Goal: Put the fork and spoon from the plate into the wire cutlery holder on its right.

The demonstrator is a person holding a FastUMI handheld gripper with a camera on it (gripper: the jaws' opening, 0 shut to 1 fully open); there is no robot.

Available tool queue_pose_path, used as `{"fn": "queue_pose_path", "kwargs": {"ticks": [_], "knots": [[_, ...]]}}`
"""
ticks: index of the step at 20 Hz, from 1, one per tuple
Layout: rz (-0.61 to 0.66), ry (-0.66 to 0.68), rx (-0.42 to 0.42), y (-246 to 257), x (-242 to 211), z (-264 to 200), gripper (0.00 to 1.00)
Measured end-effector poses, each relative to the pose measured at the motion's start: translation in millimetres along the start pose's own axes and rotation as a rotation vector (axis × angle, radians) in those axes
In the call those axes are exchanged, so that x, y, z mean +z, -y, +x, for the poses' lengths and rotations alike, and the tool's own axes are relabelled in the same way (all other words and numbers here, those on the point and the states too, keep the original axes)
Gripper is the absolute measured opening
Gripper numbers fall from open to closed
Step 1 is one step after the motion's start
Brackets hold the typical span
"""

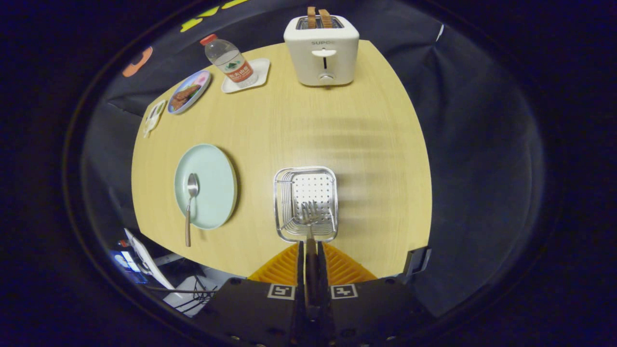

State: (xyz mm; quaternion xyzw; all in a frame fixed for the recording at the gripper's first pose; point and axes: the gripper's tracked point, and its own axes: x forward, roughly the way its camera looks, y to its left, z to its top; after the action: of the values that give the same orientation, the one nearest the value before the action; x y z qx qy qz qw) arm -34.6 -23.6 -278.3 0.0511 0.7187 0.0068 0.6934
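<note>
Gripping the fork (308,226) by its dark handle, the gripper (311,250) is holding both fingers pressed tight against it, with almost no gap between them. The fork is pointing straight ahead of the fingers, its metal tines hanging over the near end of the wire cutlery holder (305,203). That holder is sitting just beyond the fingertips: a rounded rectangular basket of shiny wire with a perforated metal base. Well to its left, the spoon (190,205) is lying on the pale green plate (212,185), bowl up on the plate and its brownish handle overhanging the near rim. The plate is round, smooth and glossy. Everything is resting on a light wood-grain table (299,130). Further back, a white toaster (322,50) is holding two slices of toast, and a plastic water bottle (229,60) is standing on a small white tray (258,72).
</note>
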Motion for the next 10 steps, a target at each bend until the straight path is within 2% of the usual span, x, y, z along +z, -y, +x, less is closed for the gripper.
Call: {"fn": "queue_pose_path", "kwargs": {"ticks": [3,5,9,10], "knots": [[0.039,0.036,0.027,-5.6,5.8,-2.7,0.19],[0.036,0.086,0.029,-10.4,12.1,-8.5,0.31],[-0.047,0.277,0.014,-35.3,31.2,-39.0,0.81],[-0.073,0.323,0.021,-50.1,32.2,-47.7,0.85]]}}
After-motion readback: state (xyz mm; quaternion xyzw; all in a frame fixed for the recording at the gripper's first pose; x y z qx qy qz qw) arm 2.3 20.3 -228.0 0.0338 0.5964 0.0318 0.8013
